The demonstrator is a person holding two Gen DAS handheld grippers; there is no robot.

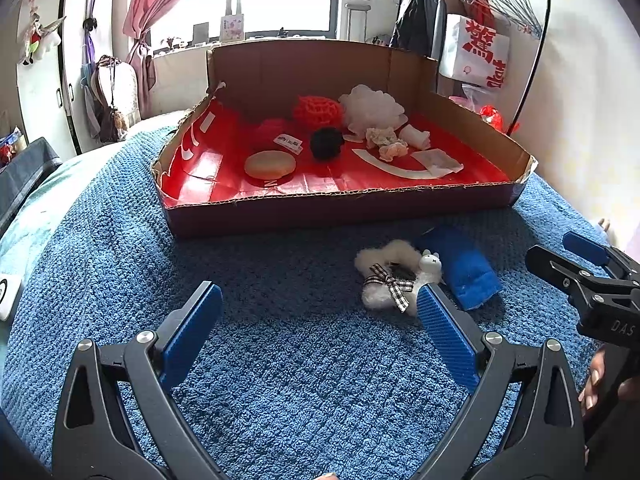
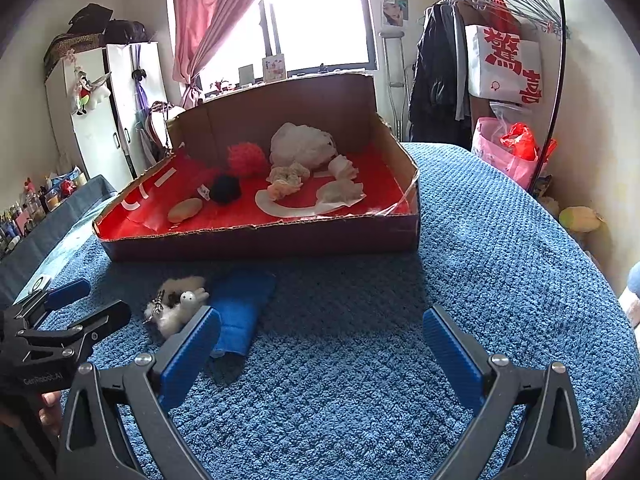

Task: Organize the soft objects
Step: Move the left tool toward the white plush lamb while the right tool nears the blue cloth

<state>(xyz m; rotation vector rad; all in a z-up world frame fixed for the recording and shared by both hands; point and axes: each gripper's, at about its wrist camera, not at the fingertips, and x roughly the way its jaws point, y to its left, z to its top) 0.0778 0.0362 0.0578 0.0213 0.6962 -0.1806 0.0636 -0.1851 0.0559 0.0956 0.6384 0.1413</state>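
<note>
Both grippers, left (image 1: 320, 312) and right (image 2: 322, 332), spread wide, grasping nothing, low over the blanket (image 1: 280, 360). Fluffy white toy (image 1: 394, 276) just ahead of the left's right finger, touching the blue cloth (image 1: 464, 268) beside it. Well ahead of both jaws, the box (image 1: 340, 208) holding assorted soft items.

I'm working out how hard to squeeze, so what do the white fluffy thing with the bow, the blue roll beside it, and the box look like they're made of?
White fluffy toy: looks like plush or faux fur, wispy fuzzy edges, with a checked fabric bow.
Blue roll: probably terry or microfibre cloth, matte, with a stitched hem.
Box: corrugated cardboard, brown walls with ragged torn edges; its glossy red floor reflects light.
</note>
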